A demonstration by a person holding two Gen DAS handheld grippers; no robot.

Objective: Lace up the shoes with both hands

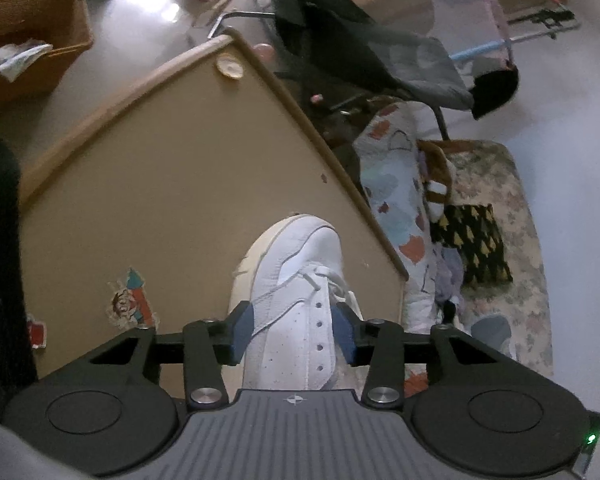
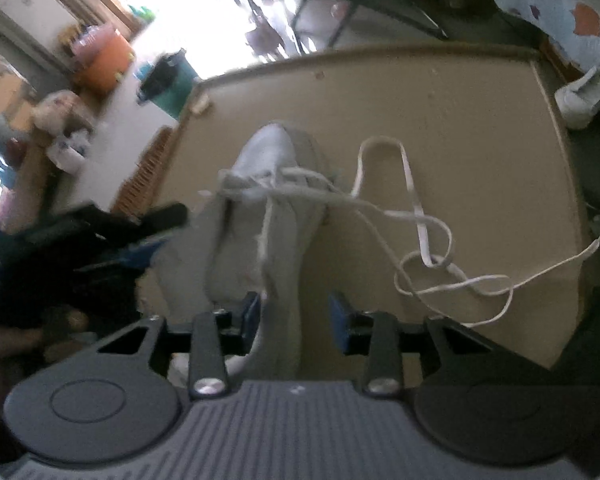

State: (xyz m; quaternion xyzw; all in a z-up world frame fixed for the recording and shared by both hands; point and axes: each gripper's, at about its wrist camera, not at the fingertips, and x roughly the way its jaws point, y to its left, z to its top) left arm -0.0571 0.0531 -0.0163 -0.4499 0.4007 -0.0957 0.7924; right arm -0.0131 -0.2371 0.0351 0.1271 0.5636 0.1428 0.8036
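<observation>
White leather shoe [image 1: 296,300] is straddled at six o'clock on the tan surface [image 1: 160,200] by the half-open left hand-held gripper [image 1: 298,330]; no grip can be confirmed. The right hand-held gripper [image 2: 294,322], half-open and empty, is best guided to the loose lace [image 2: 420,236] at three o'clock.

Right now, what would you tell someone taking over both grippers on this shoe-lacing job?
Left gripper: straddling the white shoe at its eyelets; whether the pads press is unclear.
Right gripper: jaws apart over the shoe's rear, gripping nothing.
The shoe stands on the tan table. The lace trails loose across the table beside it.
Done: only the rows near the toe are laced.
Left: pick up the lace ends and thread the empty eyelets.
</observation>
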